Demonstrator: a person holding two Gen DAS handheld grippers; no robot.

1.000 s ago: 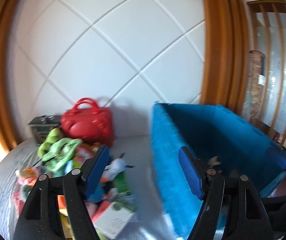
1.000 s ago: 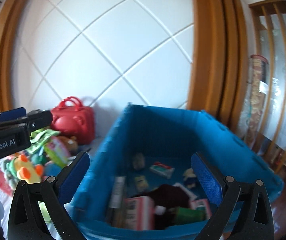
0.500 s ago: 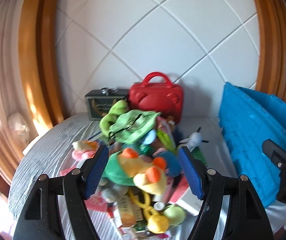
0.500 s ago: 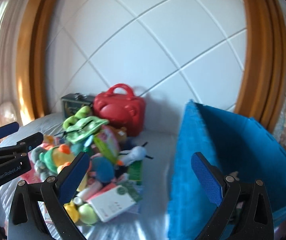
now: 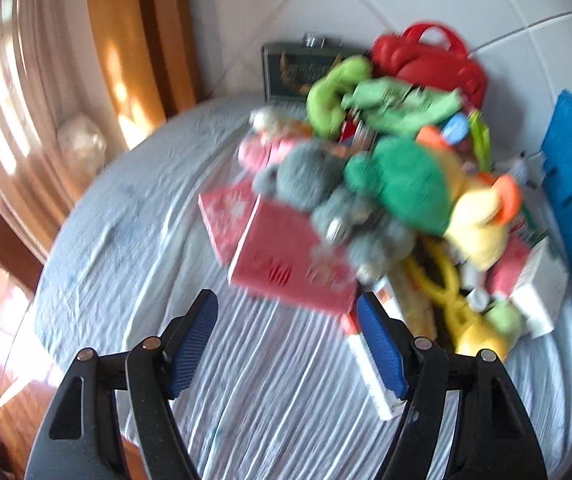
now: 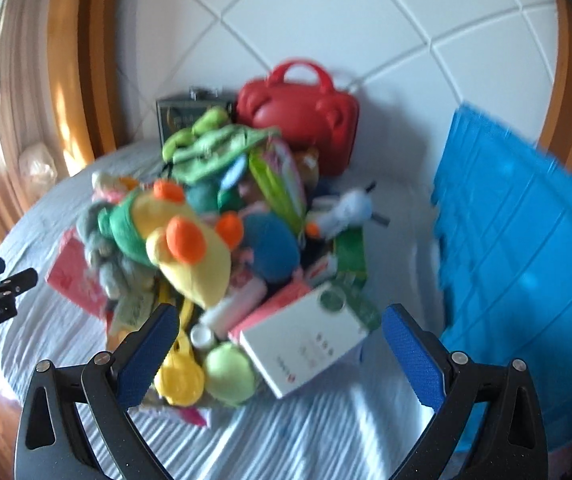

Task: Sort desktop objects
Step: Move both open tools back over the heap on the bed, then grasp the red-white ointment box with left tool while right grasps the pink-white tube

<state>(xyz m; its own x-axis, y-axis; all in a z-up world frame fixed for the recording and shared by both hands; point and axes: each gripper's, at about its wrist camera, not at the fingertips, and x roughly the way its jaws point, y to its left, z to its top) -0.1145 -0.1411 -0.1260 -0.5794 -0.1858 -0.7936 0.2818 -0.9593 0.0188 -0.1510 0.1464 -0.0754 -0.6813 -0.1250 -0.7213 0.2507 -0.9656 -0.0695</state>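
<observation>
Both tongs hanging wide open and empty over the toy pile on the table.

The left gripper [image 5: 286, 340] is hovering with its 2 blue pads spread, gripping nothing, its right pad sitting just beside the near corner of the pink box [image 5: 286, 256]. The right gripper [image 6: 282, 356] is gaping too (nothing between the pads), framing the white box [image 6: 305, 344], yellow ball [image 6: 180, 380] and pale green ball [image 6: 230, 372]. The pile is sitting mid-table on the grey cloth [image 6: 325, 440]: yellow plush [image 6: 194, 264], grey plush [image 5: 317, 184], green fabric [image 6: 214, 148]. The red case [image 6: 301, 116] is standing behind against the wall, the blue bin [image 6: 525, 280] to the right. Both views are blurry.
</observation>
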